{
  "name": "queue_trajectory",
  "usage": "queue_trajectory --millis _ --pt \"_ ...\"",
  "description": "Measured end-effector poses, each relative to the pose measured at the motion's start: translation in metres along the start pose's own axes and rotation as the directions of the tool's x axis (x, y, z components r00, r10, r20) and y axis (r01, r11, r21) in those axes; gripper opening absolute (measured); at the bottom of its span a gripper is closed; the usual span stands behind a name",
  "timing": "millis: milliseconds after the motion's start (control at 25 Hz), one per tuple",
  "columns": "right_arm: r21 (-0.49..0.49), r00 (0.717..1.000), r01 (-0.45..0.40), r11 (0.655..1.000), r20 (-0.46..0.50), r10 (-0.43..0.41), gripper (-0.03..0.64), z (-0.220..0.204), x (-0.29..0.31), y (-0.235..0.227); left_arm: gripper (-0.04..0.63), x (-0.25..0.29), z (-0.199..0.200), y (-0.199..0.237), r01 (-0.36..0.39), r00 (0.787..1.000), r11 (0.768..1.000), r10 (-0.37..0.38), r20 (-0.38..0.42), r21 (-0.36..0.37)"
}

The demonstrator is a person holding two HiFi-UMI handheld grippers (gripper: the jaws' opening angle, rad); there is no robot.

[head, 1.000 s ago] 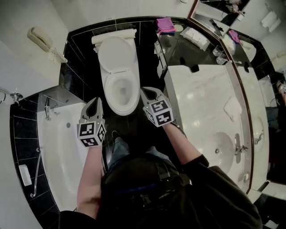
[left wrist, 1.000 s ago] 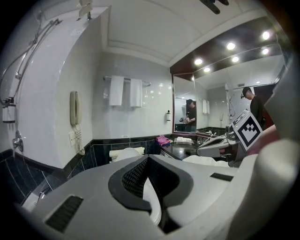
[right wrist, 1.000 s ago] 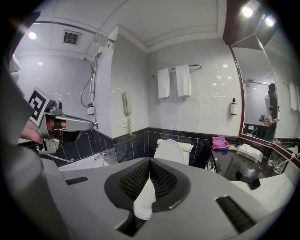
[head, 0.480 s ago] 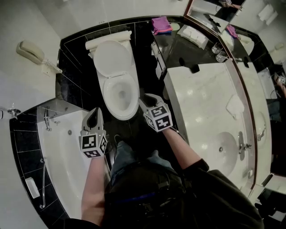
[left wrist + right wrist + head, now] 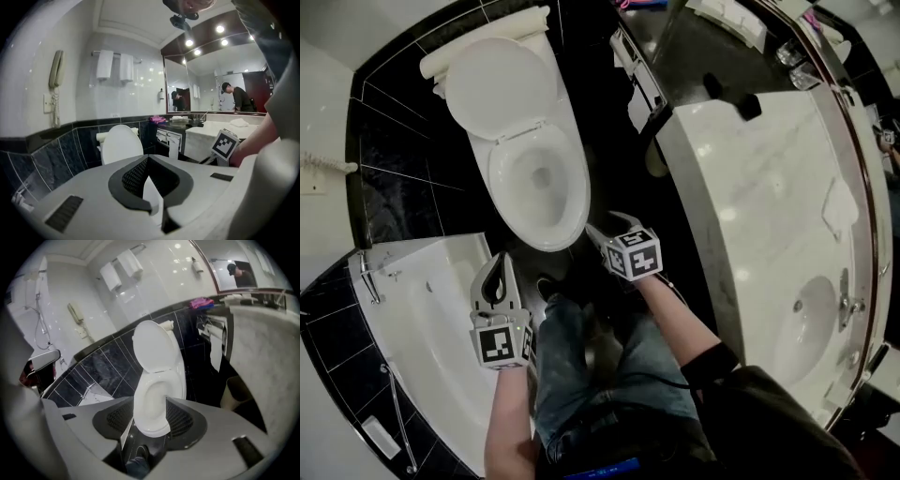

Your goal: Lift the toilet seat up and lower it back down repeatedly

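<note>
The white toilet stands against the black tiled wall with its lid (image 5: 499,86) raised and the seat (image 5: 539,183) lying flat on the bowl. My right gripper (image 5: 598,231) hangs just off the bowl's front right rim without touching it. Its jaws have just been opening and stand open with nothing between them; the right gripper view frames the seat (image 5: 152,404) and lid (image 5: 154,350) beyond them. My left gripper (image 5: 493,266) hovers over the bathtub's edge, left of the bowl's front, its tips together and empty. In the left gripper view the left gripper (image 5: 147,159) points towards the lid (image 5: 121,143).
A bathtub (image 5: 422,328) fills the lower left. A marble vanity counter (image 5: 769,187) with a sink (image 5: 811,323) runs along the right. The person's legs (image 5: 600,366) stand on the dark floor before the toilet. A bin (image 5: 239,394) sits beside the vanity.
Both grippers have dropped lower in front of the toilet, and the view has closed in on the bowl. The right gripper has rolled and its jaws have spread apart.
</note>
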State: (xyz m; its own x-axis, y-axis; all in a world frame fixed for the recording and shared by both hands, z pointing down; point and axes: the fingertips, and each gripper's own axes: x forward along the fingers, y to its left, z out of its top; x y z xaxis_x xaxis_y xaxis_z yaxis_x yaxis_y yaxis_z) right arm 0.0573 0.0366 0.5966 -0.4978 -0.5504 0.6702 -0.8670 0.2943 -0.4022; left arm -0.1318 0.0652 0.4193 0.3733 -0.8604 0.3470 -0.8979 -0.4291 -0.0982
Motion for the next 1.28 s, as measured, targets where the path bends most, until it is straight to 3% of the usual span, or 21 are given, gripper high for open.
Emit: queue_trajectory --millis 120,280,560,800,960,1160,1280 --pt "0.122 1.0 -0.013 0.992 -0.026 0.016 0.233 -0.041 0.053 -0.032 -0.015 0.038 -0.055 -0.004 0.021 0.999 1.0 -0.022 -0.03 -0.016" --pt "0.308 0.997 -0.059 0.95 -0.028 0.071 0.232 -0.085 0.114 -0.062 -0.015 0.08 -0.113 -0.008 0.044 0.998 0.999 -0.044 -0.05 -0.005" --pt "0.449 0.992 -0.103 0.887 -0.019 0.125 0.232 -0.134 0.193 -0.098 -0.015 0.127 -0.176 -0.008 0.045 0.997 0.998 -0.043 -0.059 0.038" --pt "0.542 0.988 -0.131 0.83 -0.001 0.157 0.232 -0.142 0.228 -0.107 -0.014 0.155 -0.207 0.002 0.037 0.996 0.998 -0.034 -0.081 0.041" --pt "0.576 0.986 -0.119 0.809 -0.029 0.165 0.23 -0.149 0.24 -0.106 -0.015 0.165 -0.217 0.006 0.03 0.996 0.999 -0.027 -0.087 0.033" --pt "0.627 0.989 -0.09 0.774 -0.033 0.142 0.137 -0.152 0.24 -0.11 -0.014 0.168 -0.218 0.006 0.032 0.994 0.999 -0.029 -0.102 0.024" --pt "0.663 0.989 -0.087 0.743 -0.031 0.143 0.133 -0.151 0.24 -0.11 -0.014 0.167 -0.22 0.007 0.032 0.994 0.999 -0.03 -0.108 0.021"
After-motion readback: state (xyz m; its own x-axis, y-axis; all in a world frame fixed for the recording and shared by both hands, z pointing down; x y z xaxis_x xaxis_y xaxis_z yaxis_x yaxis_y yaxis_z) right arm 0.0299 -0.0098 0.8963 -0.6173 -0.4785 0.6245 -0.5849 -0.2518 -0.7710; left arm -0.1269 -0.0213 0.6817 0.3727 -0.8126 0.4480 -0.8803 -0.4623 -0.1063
